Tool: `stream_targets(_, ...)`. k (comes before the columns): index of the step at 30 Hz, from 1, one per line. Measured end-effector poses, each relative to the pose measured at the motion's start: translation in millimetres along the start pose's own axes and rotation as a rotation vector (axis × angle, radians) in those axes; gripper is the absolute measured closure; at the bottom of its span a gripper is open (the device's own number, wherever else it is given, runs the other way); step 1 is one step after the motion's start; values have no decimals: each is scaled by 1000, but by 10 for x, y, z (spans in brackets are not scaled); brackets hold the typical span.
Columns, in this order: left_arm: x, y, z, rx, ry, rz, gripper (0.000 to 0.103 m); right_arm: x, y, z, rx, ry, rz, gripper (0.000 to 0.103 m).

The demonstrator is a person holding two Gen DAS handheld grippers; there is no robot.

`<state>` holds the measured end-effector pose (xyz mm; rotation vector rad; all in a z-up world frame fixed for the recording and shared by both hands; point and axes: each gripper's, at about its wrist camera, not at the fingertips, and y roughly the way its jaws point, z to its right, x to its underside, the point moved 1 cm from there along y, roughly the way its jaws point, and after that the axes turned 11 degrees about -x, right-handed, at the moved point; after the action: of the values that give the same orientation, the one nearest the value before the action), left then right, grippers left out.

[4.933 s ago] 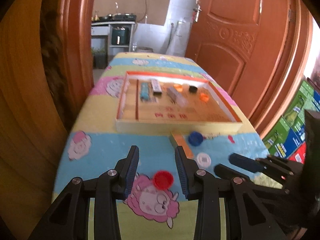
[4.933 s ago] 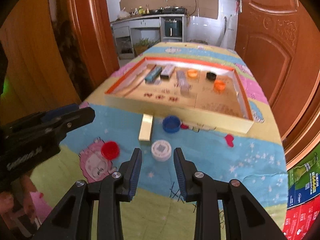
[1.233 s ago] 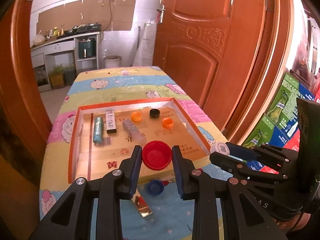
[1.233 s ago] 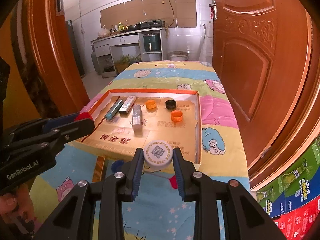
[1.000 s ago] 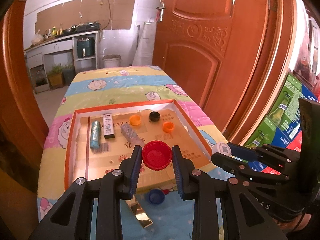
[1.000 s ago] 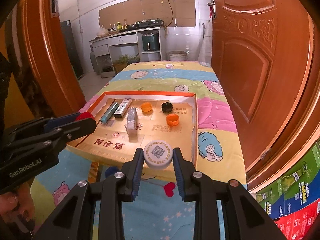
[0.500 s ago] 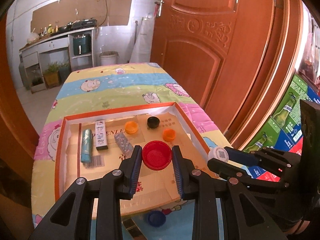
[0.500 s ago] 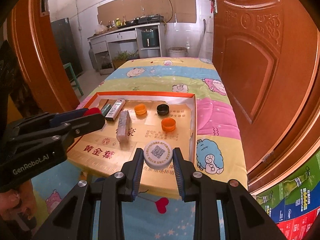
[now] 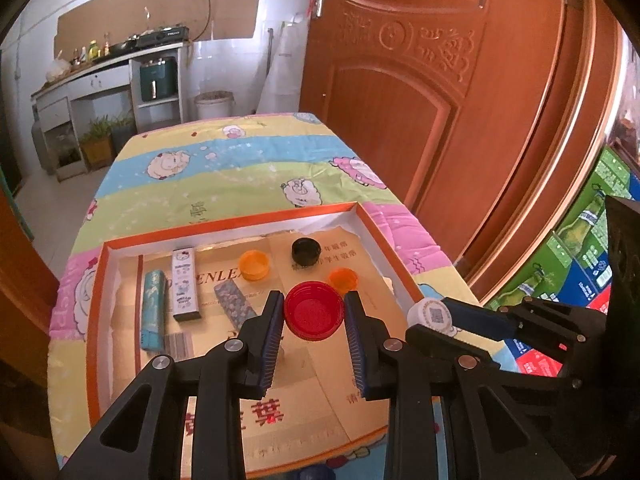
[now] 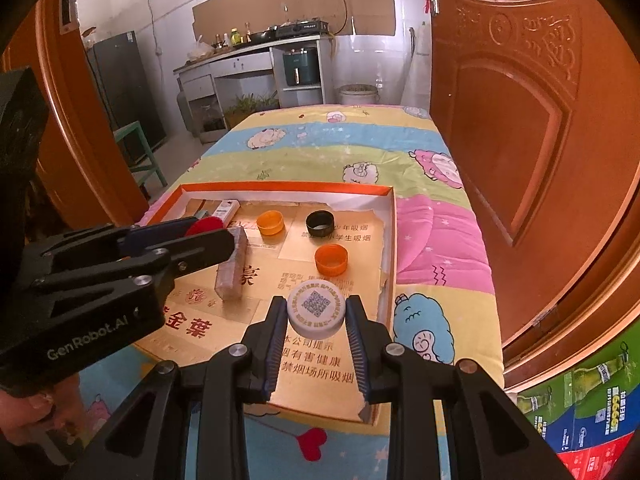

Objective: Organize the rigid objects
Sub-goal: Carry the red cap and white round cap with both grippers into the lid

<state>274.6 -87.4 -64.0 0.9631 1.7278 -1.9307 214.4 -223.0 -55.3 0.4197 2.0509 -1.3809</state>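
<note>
Here, the left gripper (image 9: 314,316) pinches a red cap (image 9: 314,315) between its 2 fingers at the centre of the left wrist view, held above the tray (image 9: 224,226). The right gripper (image 10: 317,315) likewise grips a white cap (image 10: 317,314) printed with a QR code, at the centre of its own view, over the tray's near right part. Inside the tray, toward the upper middle of the left view, lie 2 orange caps (image 9: 253,265) (image 9: 343,279) and a black cap (image 9: 306,251); to the left sit a teal tube (image 9: 153,306), a white box (image 9: 185,286) and a grey patterned bar (image 9: 235,307). The tray rests on a cartoon sheep tablecloth (image 9: 240,168). At the lower edge of the right view a red heart (image 10: 313,444) is printed on the cloth.
</note>
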Motion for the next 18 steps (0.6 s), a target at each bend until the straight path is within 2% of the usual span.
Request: stream_targets(18,-93,487,37,5,-4,-75,72,-69,408,191,-24,27,-73,73)
